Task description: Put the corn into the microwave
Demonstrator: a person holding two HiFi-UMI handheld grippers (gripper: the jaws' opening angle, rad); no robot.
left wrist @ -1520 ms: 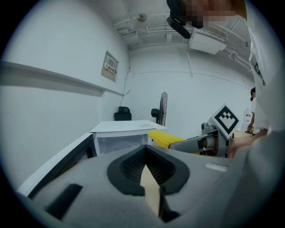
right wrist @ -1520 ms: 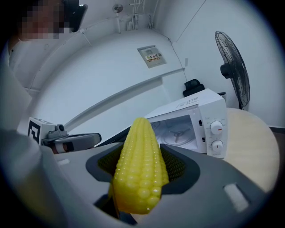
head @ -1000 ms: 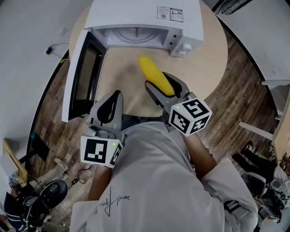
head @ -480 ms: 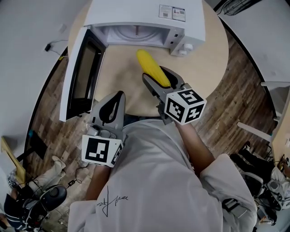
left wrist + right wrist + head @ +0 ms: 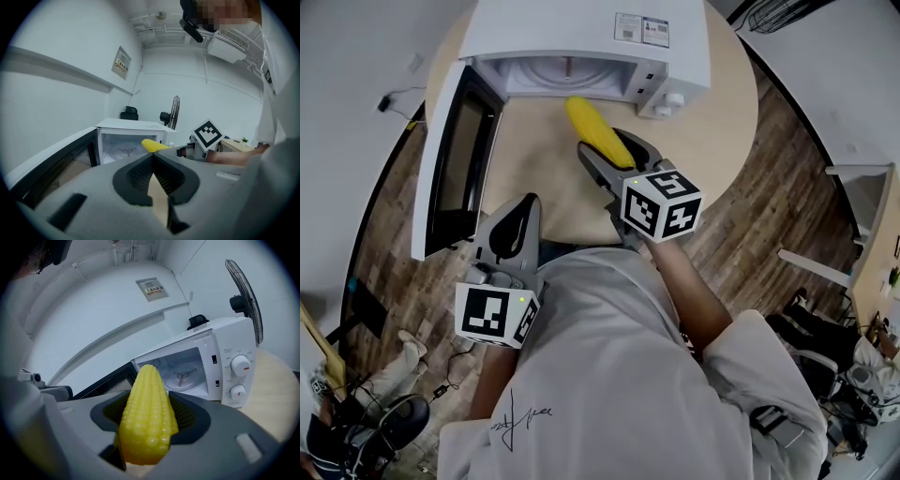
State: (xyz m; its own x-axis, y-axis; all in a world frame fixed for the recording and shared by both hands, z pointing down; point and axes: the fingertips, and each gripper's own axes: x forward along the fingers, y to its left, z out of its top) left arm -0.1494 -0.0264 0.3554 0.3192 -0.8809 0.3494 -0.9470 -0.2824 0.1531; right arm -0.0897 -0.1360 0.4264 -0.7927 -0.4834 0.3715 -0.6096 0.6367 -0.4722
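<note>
A yellow corn cob [image 5: 592,132] [image 5: 147,414] is clamped between the jaws of my right gripper [image 5: 609,155] [image 5: 149,420], its tip pointing at the open front of the white microwave [image 5: 581,37] [image 5: 201,366]. The cob hangs over the round wooden table [image 5: 712,131], just short of the oven's cavity [image 5: 567,77]. The microwave door [image 5: 450,159] swings out to the left. My left gripper [image 5: 514,225] [image 5: 152,180] stays at the table's near edge, jaws pressed together with nothing between them. From the left gripper view the corn [image 5: 154,146] shows in front of the cavity.
Two control knobs [image 5: 238,376] sit on the microwave's right panel. The open door [image 5: 51,164] stands close to my left gripper's left side. Wooden floor [image 5: 769,206] surrounds the table, with cables and chairs at the edges of the head view. The person's white shirt [image 5: 609,375] fills the lower part.
My right gripper has carried the corn forward and a little lower, closer to the microwave's opening. The left gripper has barely moved.
</note>
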